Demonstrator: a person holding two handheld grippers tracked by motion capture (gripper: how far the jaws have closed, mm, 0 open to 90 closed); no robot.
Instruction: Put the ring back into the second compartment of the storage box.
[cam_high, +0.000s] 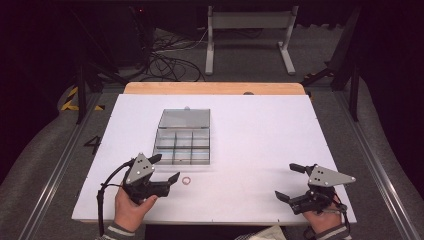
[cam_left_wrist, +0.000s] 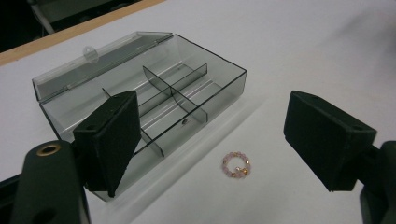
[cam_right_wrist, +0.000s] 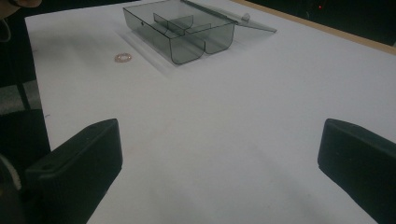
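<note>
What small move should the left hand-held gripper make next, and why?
Probably ease the left hand-held gripper forward and down until its jaws stand on both sides of the bead ring. The jaws are open and empty, and the ring lies loose on the white board, just ahead of them, beside the open box.

A white board (cam_high: 260, 150) lies flat on a table (cam_high: 215, 88), whose pale wooden edge shows as a strip along the board's far side. Grey carpet (cam_high: 45, 155) surrounds the table on both sides. A metal rail (cam_high: 380, 165) runs along the floor to the right, another rail (cam_high: 55, 170) to the left. Beside the left rail a black number four (cam_high: 93, 144) is marked on the carpet, and farther back lies yellow and black striped tape (cam_high: 72, 100). Behind the table stands a grey metal stand (cam_high: 248, 35) with two feet. A tangle of black cables (cam_high: 167, 62) lies on the floor to its left. The background is dark.
</note>
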